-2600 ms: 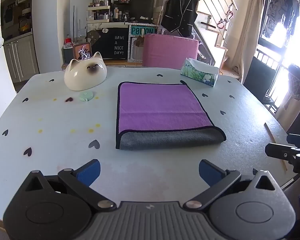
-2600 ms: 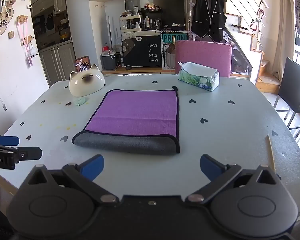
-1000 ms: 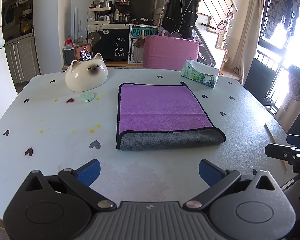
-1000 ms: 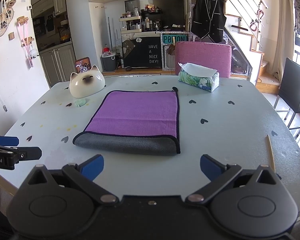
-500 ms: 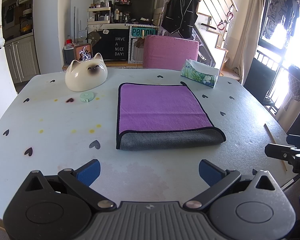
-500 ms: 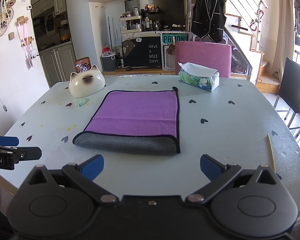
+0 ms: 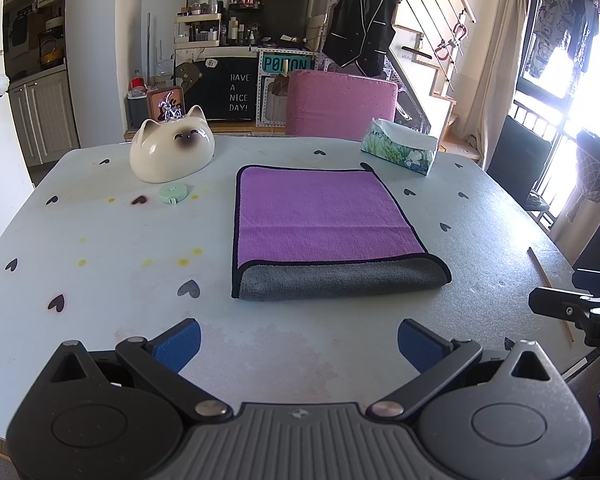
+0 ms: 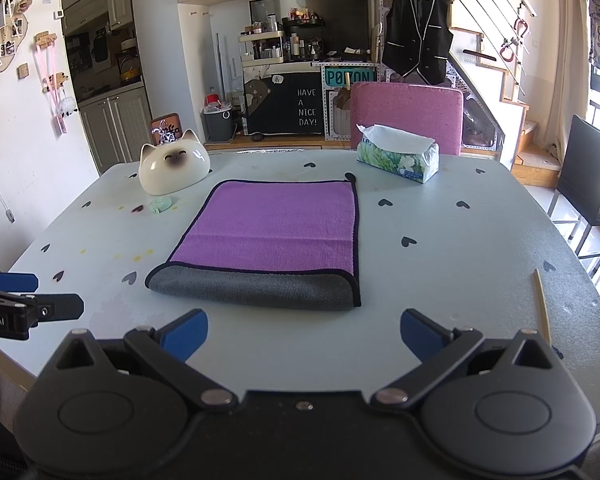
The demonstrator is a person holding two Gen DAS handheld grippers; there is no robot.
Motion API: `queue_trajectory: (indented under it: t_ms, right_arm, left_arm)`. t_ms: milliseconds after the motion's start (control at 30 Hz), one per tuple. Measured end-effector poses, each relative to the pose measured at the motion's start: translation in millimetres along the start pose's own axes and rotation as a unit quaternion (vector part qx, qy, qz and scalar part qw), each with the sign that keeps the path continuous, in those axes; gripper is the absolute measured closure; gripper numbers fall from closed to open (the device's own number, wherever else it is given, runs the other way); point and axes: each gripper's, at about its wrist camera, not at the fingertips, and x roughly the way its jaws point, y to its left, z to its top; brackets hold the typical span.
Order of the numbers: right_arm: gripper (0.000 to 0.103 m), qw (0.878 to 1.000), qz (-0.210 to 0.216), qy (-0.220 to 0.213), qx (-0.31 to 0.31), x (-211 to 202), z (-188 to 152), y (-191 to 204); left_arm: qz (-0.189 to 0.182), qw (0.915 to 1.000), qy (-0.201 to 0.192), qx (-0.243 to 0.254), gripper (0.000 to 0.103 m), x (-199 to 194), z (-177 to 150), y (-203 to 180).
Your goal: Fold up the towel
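A purple towel (image 7: 320, 216) with a grey underside and black trim lies folded once on the pale table, its grey fold toward me; it also shows in the right wrist view (image 8: 272, 232). My left gripper (image 7: 298, 344) is open and empty, held just short of the towel's near fold. My right gripper (image 8: 302, 332) is open and empty, also just short of the fold. Each gripper shows at the edge of the other's view: the right one (image 7: 576, 312) and the left one (image 8: 24, 312).
A white cat-shaped ceramic bowl (image 7: 172, 154) and a small green tape measure (image 7: 173, 193) sit at the back left. A tissue box (image 7: 400, 152) stands at the back right. A wooden stick (image 8: 542, 304) lies near the right edge. A pink chair (image 7: 342, 104) stands behind the table (image 7: 100, 280).
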Motion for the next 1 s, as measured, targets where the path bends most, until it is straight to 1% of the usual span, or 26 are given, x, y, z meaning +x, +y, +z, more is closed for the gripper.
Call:
queue_trajectory:
  t_ms: [1000]
  right_arm:
    - [0.0, 1.0, 0.0, 0.001, 0.0, 2.3, 0.2, -1.5]
  left_arm:
    - [-0.004, 1.0, 0.0, 0.0, 0.0, 0.0, -2.0, -1.0]
